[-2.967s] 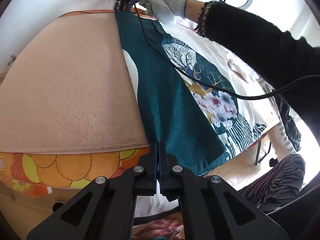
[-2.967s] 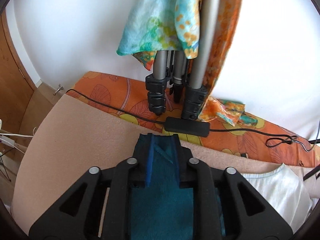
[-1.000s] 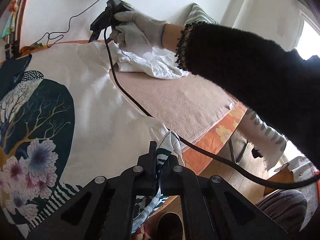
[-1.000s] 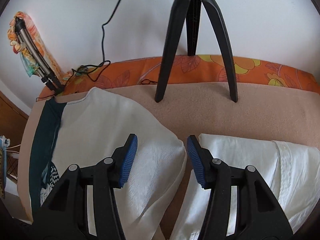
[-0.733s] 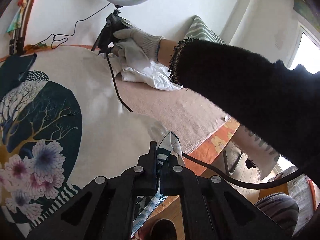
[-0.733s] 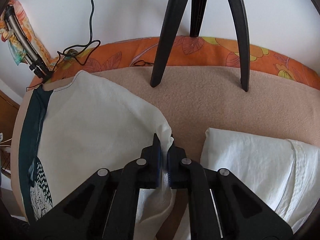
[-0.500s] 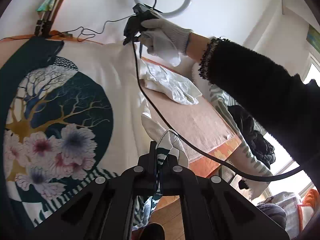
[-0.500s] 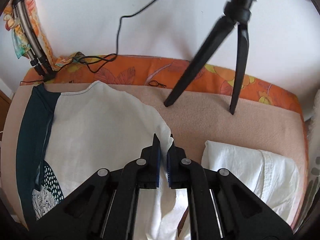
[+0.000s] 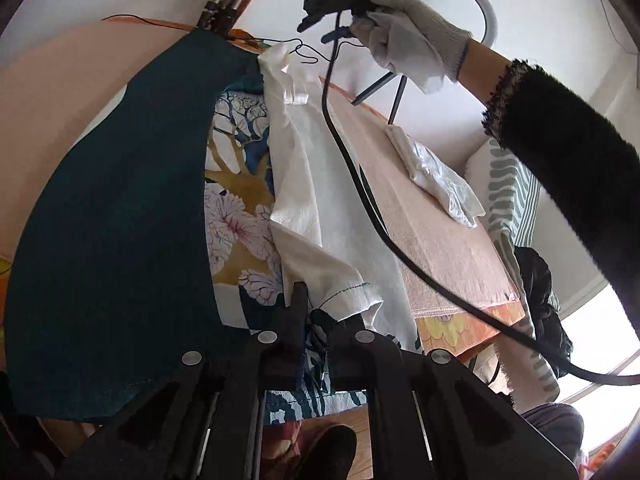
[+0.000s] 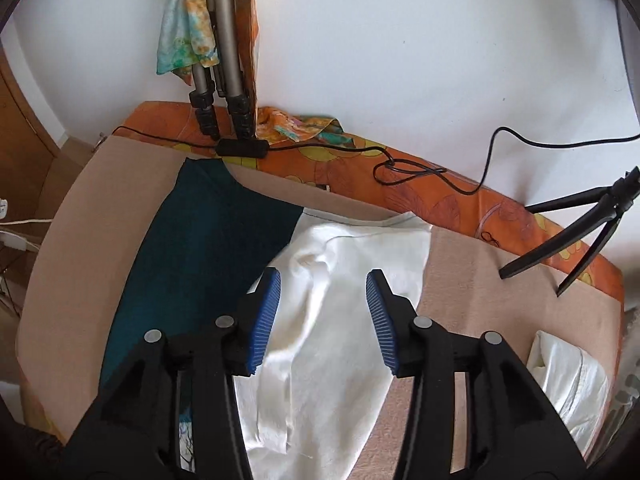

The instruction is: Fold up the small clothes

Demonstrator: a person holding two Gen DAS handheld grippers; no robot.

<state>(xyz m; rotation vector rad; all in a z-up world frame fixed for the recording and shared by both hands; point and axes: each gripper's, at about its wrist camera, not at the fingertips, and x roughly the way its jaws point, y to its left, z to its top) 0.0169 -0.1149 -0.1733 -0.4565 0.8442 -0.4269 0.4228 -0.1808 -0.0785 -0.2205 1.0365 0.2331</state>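
The shirt point(image 10: 332, 300) lies on the blanket point(image 10: 84, 248), white side folded over. It's light, limp cloth; best pinched at hems. Right claw point(image 10: 323, 312) is opening, empty. Left claw point(image 9: 318, 322) seems to be easing off the hem.

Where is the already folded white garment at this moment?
The folded white garment lies on the beige blanket at the lower right of the right wrist view, right of the printed shirt and below the black tripod.
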